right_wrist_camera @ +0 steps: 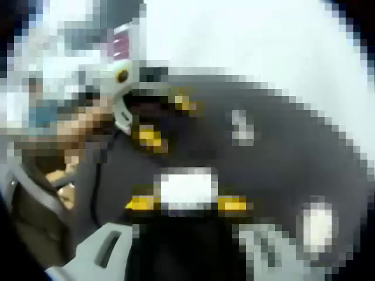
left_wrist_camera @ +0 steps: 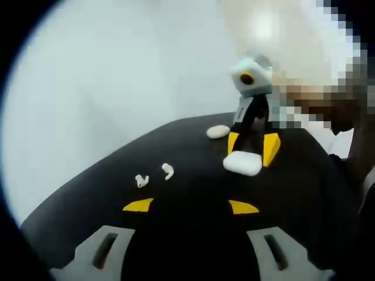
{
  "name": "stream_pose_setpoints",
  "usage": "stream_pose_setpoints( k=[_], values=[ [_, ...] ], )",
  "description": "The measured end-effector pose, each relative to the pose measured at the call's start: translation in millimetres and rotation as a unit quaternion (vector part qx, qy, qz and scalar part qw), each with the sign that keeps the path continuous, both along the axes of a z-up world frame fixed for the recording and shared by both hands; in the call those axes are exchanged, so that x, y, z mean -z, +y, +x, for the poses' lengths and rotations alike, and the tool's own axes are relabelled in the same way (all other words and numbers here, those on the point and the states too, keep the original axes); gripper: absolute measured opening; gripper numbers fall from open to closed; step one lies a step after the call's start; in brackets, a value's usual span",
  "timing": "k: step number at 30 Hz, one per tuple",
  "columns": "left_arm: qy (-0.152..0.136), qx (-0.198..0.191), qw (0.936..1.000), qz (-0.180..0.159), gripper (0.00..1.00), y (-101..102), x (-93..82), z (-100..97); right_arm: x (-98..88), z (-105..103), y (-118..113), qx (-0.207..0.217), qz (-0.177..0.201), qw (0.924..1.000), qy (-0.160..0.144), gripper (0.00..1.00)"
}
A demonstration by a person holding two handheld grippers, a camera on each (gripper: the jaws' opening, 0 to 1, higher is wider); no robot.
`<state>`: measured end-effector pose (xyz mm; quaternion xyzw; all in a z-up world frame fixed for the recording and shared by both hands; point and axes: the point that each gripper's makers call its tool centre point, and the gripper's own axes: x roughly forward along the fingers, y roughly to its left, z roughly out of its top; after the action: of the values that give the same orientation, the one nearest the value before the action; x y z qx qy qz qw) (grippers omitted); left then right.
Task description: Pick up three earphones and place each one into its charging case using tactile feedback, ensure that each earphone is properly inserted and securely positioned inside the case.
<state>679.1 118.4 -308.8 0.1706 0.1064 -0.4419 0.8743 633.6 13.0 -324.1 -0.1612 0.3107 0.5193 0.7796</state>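
A: Which gripper is lying nearer the loose earphones?

B: The left gripper, jaws released and holding nothing. Both earphones are lying just ahead and left of its tips on the dark surface.

A: And the right gripper?

B: It is clenching a white charging case, ahead and right. A second case is resting beyond.

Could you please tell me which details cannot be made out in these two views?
- Two small white earphones on the black table, left gripper view: too small to tell orientation.
- White charging case in the right tongs: lid state unclear, blurred.
- Right gripper view: mosaic blocks blur that case.
- Left tongs: open.
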Motion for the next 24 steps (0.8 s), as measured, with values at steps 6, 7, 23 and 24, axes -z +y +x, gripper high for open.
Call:
stream_pose_setpoints(
  k=[6,7,23,24],
  values=[
    [0.001,0.0,1.0,0.003,0.45,0,2.1,0.6,2.3,-12,-11,-0.014,-0.043,0.9981,-0.041,0.3],
    [0.001,0.0,1.0,0.003,0.45,1,2.2,0.9,3.1,-19,-8,-0.026,-0.043,0.9983,-0.031,0.29],
    [-0.006,-0.002,1.0,0.006,0.45,5,2.6,2.2,-37.1,-29,44,-0.11,0.06,0.9889,-0.081,0.32],
    [-0.007,-0.001,1.0,0.007,0.45,5,2.8,2.2,-44.4,-19,37,-0.081,0.078,0.9914,-0.066,0.32]
  ],
)
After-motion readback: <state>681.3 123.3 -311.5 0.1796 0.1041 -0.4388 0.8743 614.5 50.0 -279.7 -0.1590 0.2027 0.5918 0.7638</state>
